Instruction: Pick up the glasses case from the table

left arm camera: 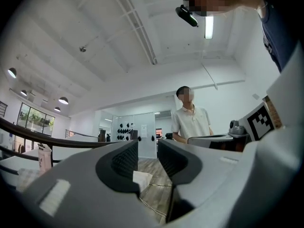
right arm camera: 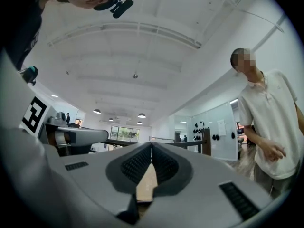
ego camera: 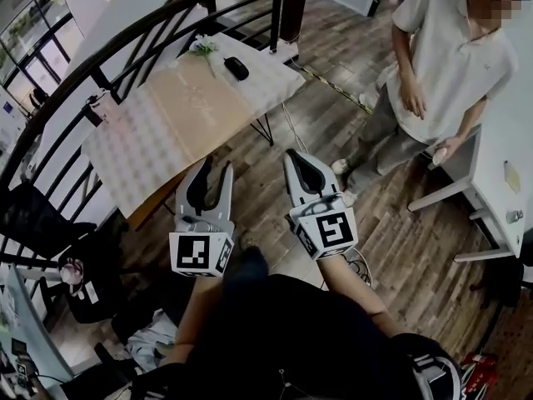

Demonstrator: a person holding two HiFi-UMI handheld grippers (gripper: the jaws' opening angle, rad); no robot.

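- Progress check: pretty much zero so far. The glasses case (ego camera: 236, 67) hasn't been touched and lies flat on the surface (ego camera: 166, 132).
- It's at the far end, well out ahead of both my sets of fingertips. It sits roughly on a line running out between the two of them, a bit nearer the left one's path.
- A little bunch of flowers (ego camera: 202, 47) lies just beside the case, on the side away from my right fingers.
- My left gripper (ego camera: 216, 170) has its fingers (ego camera: 190, 192) a little apart. There's nothing in the gap, just floor and room showing through.
- My right gripper (ego camera: 293, 157) has its fingers (ego camera: 304, 177) together at the tips, holding nothing.
- Both are held out over the wood floor. The left fingertips are about at the near edge of the surface, the right ones off past its corner.
- What's left, as I read it, is basically everything. I have to reach the length of the surface, spread the fingers wide enough for the case, clamp it and lift it clear.
- A person in a white shirt (ego camera: 441, 65) stands off beyond my right fingers, well apart from the case, so probably not in the way.
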